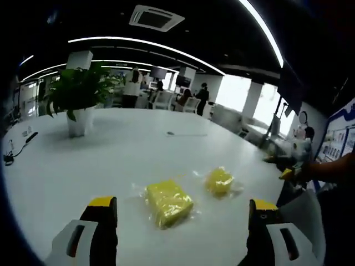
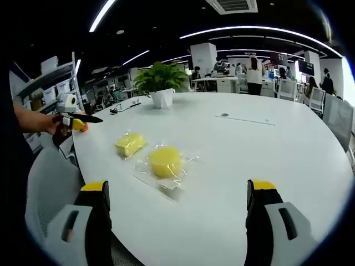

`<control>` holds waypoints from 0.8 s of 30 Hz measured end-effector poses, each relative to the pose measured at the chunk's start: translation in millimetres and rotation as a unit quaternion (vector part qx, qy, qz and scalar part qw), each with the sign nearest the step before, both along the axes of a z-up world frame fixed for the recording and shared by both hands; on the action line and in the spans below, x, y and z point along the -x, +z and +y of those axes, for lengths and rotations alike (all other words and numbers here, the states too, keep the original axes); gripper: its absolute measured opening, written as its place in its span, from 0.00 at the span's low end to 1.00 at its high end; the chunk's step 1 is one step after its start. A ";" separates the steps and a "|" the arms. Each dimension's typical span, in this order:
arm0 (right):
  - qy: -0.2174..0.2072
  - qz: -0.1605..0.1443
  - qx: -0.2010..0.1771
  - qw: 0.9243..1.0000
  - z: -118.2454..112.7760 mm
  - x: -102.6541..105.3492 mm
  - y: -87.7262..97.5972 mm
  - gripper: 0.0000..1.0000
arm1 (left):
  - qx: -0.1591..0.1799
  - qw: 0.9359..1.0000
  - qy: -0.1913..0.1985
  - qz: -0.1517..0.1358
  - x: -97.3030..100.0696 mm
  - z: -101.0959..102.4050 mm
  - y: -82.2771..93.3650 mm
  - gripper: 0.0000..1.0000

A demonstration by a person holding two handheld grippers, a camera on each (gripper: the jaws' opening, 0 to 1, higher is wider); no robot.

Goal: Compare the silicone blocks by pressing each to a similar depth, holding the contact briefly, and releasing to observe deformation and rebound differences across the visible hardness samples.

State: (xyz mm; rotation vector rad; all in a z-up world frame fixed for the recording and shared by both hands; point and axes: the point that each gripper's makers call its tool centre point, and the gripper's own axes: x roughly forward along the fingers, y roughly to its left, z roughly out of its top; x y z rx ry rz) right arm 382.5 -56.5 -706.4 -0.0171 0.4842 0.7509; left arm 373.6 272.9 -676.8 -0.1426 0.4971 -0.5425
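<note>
Both blocks, the square block (image 1: 168, 203) and the round block (image 1: 220, 180), are lying untouched on the desk (image 1: 111, 155); left tongs (image 1: 183, 221) and right tongs (image 2: 180, 208) are hovering wide open, empty, so all the pressing remains.

I see a potted plant (image 1: 79, 97) on the white table (image 1: 122, 155), a cable (image 1: 16, 149) near its edge, and people (image 2: 256, 69) beyond.

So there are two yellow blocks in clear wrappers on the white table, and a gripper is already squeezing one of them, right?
Not quite. The two yellow blocks lie untouched on the white table; in the left gripper view the left gripper is open, short of them.
</note>
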 end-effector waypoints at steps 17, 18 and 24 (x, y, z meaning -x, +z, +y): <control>-0.006 0.001 -0.009 1.000 -0.9 -0.9 0.7 0.96 | 0.025 0.999 -0.023 0.028 -27.5 -49.4 -2.8 0.98; -0.008 0.001 -0.010 1.000 -1.3 -1.3 0.5 0.96 | 0.030 0.999 -0.024 0.028 -29.4 -51.3 -2.0 0.98; -0.010 0.001 -0.008 1.000 -2.1 -0.4 -1.1 0.96 | 0.066 0.997 -0.010 0.046 -46.9 -60.7 -0.5 0.98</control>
